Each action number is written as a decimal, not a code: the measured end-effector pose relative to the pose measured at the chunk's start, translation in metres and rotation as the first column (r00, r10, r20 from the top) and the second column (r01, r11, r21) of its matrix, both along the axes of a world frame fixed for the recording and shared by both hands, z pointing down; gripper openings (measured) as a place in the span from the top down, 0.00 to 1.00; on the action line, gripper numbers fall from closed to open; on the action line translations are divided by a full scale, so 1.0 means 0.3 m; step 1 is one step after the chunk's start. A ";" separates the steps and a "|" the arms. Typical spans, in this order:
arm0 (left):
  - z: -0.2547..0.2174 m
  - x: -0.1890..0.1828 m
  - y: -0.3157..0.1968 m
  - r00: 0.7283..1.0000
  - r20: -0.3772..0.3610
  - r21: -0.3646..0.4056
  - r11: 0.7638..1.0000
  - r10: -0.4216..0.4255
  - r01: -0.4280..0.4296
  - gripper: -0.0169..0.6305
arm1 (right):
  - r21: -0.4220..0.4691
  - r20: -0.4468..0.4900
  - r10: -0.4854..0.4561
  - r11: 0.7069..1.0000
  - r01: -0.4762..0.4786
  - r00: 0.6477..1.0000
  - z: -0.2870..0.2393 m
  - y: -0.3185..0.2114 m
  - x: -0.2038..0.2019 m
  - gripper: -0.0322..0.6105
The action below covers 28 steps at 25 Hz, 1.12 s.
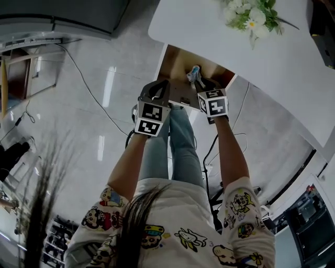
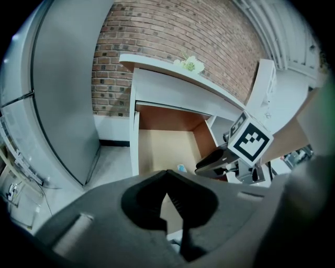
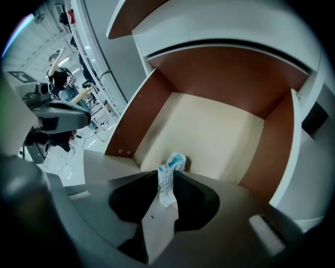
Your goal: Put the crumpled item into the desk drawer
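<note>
**Two grippers at an open drawer, one pinching a crumpled strip**

Two dark grey moulded grippers meet just in front of the drawer (image 1: 178, 60), each carrying a cube with black-and-white square markers.

The drawer is pulled out from under a smooth white surface (image 1: 272, 57). It is a shallow box with reddish-brown side walls, a pale cream floor (image 3: 220, 131) and a white front panel. A bunch of white and green flowers (image 1: 251, 15) stands on the surface well behind the drawer. Glossy pale floor (image 1: 94, 104) spreads to the drawer's left.

The right gripper (image 3: 166, 175) has its ribbed fingers closed on the crumpled item (image 3: 167, 180), a thin, wrinkled white strip with pale blue patches. The strip is twisted narrow where it is pinched and looser at its free end. Its long axis runs along the line of the fingers. The blue-tinted end pokes out past the fingertips and points into the drawer, over the cream floor near the front edge. I cannot tell whether that end touches the floor. In the head view the item (image 1: 194, 73) shows as a small pale tuft above the drawer's opening.

The left gripper (image 2: 168, 175) sits just outside the drawer's left front corner, its fingers drawn together at the tips with nothing between them. From its view the drawer (image 2: 162, 146) lies ahead, and the right gripper (image 2: 220, 159) reaches in over the drawer's right side.
</note>
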<state>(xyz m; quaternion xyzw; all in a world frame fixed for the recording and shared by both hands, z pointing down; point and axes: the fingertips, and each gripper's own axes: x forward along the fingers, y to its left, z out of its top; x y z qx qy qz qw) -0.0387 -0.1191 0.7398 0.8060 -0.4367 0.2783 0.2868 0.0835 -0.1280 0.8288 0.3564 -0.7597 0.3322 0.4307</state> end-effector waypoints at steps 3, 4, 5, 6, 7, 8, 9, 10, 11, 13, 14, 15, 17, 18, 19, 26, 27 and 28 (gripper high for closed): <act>-0.052 -0.009 -0.002 1.000 0.001 0.014 1.000 -0.002 0.002 0.98 | 0.023 0.005 0.013 1.000 -0.013 1.000 -0.064 0.001 0.009 0.79; -0.071 -0.012 -0.004 1.000 0.002 0.020 1.000 -0.002 0.002 0.98 | 0.033 0.010 0.018 0.999 -0.019 1.000 -0.090 -0.003 0.011 0.79; -0.091 -0.013 -0.007 1.000 0.002 0.027 1.000 -0.002 0.002 0.98 | 0.045 0.016 0.023 0.999 -0.024 1.000 -0.117 -0.008 0.012 0.79; -0.112 -0.014 -0.008 1.000 0.003 0.033 0.999 -0.002 0.002 0.98 | 0.057 0.023 0.028 0.998 -0.029 0.999 -0.147 -0.013 0.013 0.79; -0.134 -0.014 -0.010 1.000 0.003 0.040 0.999 -0.002 0.001 0.98 | 0.070 0.030 0.032 0.997 -0.034 0.999 -0.179 -0.019 0.014 0.79; -0.159 -0.014 -0.013 1.000 0.003 0.050 0.999 -0.002 0.002 0.98 | 0.084 0.037 0.035 0.996 -0.038 0.999 -0.212 -0.026 0.015 0.79; -0.185 -0.015 -0.019 1.000 0.002 0.061 0.998 -0.004 0.003 0.98 | 0.100 0.043 0.039 0.994 -0.043 0.998 -0.246 -0.035 0.017 0.79; -0.215 -0.015 -0.026 1.000 0.001 0.074 0.997 -0.005 0.005 0.98 | 0.117 0.050 0.041 0.992 -0.047 0.998 -0.284 -0.044 0.018 0.79; -0.246 -0.016 -0.031 1.000 0.000 0.087 0.996 -0.007 0.007 0.98 | 0.133 0.059 0.043 0.990 -0.050 0.997 -0.324 -0.051 0.019 0.79; -0.317 -0.017 -0.033 1.000 -0.003 0.112 0.994 -0.010 0.011 0.98 | 0.160 0.083 0.041 0.986 -0.054 0.996 -0.411 -0.055 0.016 0.79; -0.353 -0.016 -0.033 1.000 -0.005 0.124 0.992 -0.011 0.012 0.98 | 0.173 0.096 0.038 0.983 -0.055 0.995 -0.457 -0.054 0.014 0.79; -0.391 -0.016 -0.033 1.000 -0.007 0.138 0.990 -0.011 0.012 0.98 | 0.188 0.108 0.033 0.981 -0.053 0.994 -0.504 -0.053 0.013 0.79; -0.470 -0.014 -0.038 1.000 -0.011 0.170 0.985 -0.011 0.013 0.98 | 0.223 0.132 0.020 0.974 -0.050 0.991 -0.601 -0.052 0.013 0.79; -0.511 -0.014 -0.041 1.000 -0.015 0.185 0.983 -0.012 0.015 0.98 | 0.239 0.147 0.015 0.970 -0.051 0.989 -0.651 -0.053 0.013 0.79; -0.551 -0.015 -0.044 1.000 -0.020 0.200 0.980 -0.013 0.017 0.98 | 0.254 0.162 0.013 0.966 -0.055 0.987 -0.701 -0.052 0.012 0.79; -0.836 0.007 -0.041 0.999 -0.051 0.300 0.954 0.015 0.001 0.98 | 0.410 0.226 -0.004 0.908 -0.091 0.974 -1.067 -0.051 0.033 0.80; -0.877 0.011 -0.039 0.998 -0.055 0.315 0.949 0.022 -0.003 0.98 | 0.433 0.237 -0.005 0.895 -0.101 0.972 -1.119 -0.048 0.036 0.81; -0.920 0.015 -0.039 0.998 -0.061 0.331 0.944 0.027 -0.005 0.98 | 0.456 0.251 -0.006 0.883 -0.113 0.968 -1.173 -0.049 0.038 0.81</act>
